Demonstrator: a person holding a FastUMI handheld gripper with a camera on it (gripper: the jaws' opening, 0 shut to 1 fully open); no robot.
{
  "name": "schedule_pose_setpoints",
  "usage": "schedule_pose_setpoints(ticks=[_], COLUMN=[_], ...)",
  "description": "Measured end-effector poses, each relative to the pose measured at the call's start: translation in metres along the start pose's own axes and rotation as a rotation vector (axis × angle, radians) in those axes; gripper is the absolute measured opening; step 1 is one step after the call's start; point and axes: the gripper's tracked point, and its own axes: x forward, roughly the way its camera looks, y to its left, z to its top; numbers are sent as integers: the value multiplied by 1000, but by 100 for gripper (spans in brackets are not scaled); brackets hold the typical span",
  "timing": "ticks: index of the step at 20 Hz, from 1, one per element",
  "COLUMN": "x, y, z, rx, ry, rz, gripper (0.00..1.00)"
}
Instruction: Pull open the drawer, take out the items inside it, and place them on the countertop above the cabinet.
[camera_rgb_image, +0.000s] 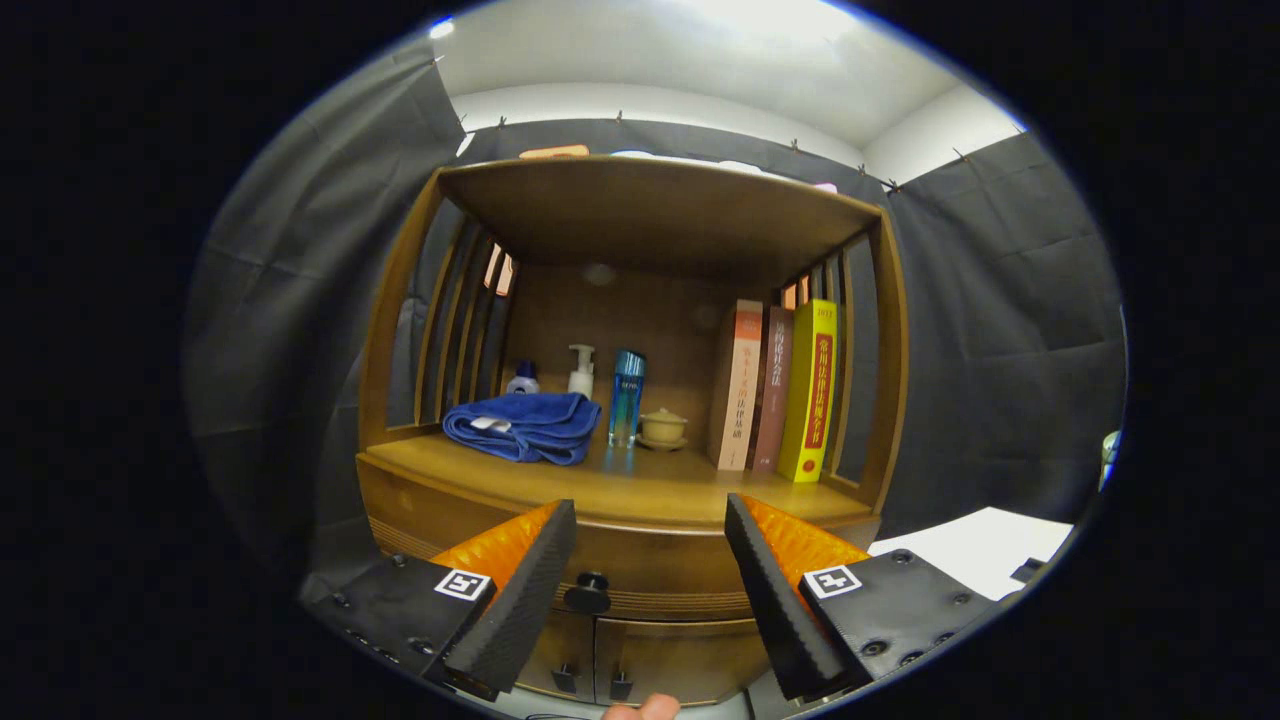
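A wooden cabinet stands ahead with its drawer closed; the drawer's dark round knob sits low on the front, just right of my left finger. My gripper is open, with nothing between its fingers, held a short way in front of the drawer front. The countertop above the drawer is an open shelf. What the drawer holds is hidden.
On the countertop lie a folded blue towel, a small bottle, a pump bottle, a blue bottle, a small lidded cup and three upright books. Two small doors sit below the drawer. A white surface lies right.
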Motion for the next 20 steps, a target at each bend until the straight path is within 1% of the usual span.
schedule_pose_setpoints(ticks=[3, 9, 15, 18, 20], x=[10, 24, 41, 53, 59], y=[9, 24, 52, 60, 58], z=[-47, -110, -137, -147, -148], rx=[43, 75, 59, 37, -9], ry=[50, 118, 175, 193, 192], rz=[2, -1, 42, 45, 26], gripper=[98, 98, 95, 93, 85])
